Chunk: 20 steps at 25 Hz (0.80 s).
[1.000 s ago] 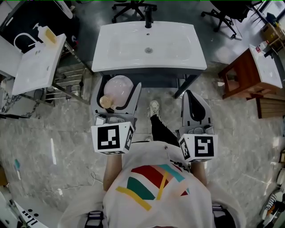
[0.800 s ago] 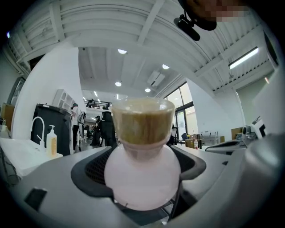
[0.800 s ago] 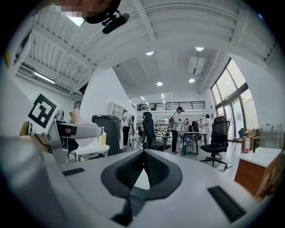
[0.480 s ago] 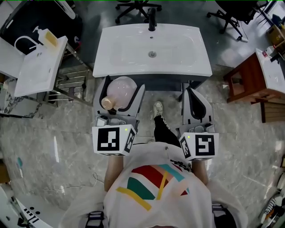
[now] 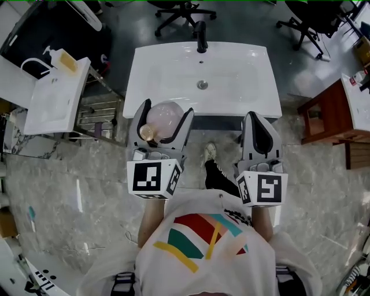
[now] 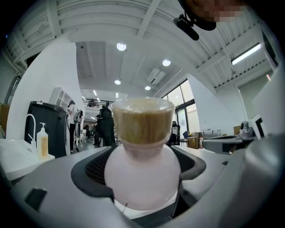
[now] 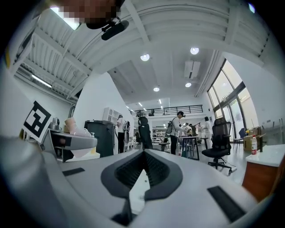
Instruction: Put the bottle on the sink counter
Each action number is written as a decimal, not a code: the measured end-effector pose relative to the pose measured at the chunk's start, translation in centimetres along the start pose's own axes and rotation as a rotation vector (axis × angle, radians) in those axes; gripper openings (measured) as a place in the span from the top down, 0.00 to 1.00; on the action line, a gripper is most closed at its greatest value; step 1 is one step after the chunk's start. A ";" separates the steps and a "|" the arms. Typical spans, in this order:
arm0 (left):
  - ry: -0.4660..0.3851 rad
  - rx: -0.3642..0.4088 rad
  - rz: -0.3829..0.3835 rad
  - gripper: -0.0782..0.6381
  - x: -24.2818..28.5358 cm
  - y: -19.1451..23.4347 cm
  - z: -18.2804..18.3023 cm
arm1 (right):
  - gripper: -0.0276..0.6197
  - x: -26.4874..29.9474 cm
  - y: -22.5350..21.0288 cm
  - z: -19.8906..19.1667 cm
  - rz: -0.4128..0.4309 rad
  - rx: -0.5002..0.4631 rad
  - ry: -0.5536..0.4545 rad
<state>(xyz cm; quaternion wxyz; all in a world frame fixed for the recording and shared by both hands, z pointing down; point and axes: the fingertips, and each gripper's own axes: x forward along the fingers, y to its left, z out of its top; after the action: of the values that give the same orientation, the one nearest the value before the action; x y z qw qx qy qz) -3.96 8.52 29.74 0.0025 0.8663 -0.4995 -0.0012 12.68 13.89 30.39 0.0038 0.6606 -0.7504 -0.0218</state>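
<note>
Tightly, the left tool (image 5: 165,111) holds a round pink bottle (image 5: 166,120), sink surface (image 5: 167,63) just ahead; the right tool (image 5: 255,118) is closed.

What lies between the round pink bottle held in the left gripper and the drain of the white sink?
Nothing. In the head view, only bare white sink basin separates the round pink bottle from the drain.

Counting now: I've got two grippers, left gripper (image 5: 165,111) and right gripper (image 5: 258,118), one bottle (image 6: 143,178), two sinks (image 5: 167,75) (image 5: 55,101), one tap (image 5: 200,36), one soap dispenser (image 5: 62,58), two office chairs (image 5: 176,8) (image 5: 306,17).
</note>
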 end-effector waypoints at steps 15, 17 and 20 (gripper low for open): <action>-0.039 -0.011 0.041 0.34 13.6 3.9 4.3 | 0.94 13.1 -6.6 3.8 -0.026 -0.038 -0.121; -0.044 0.004 0.052 0.34 15.2 4.5 4.5 | 0.94 14.9 -6.9 3.7 -0.011 -0.047 -0.115; -0.046 0.017 0.071 0.34 17.3 5.3 4.6 | 0.94 17.6 -7.7 3.2 0.002 -0.054 -0.103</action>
<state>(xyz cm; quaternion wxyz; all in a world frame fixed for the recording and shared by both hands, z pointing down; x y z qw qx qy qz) 0.13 -9.14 25.17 -0.0161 0.8477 -0.5299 -0.0167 17.92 -4.42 26.49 -0.0169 0.6576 -0.7493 -0.0760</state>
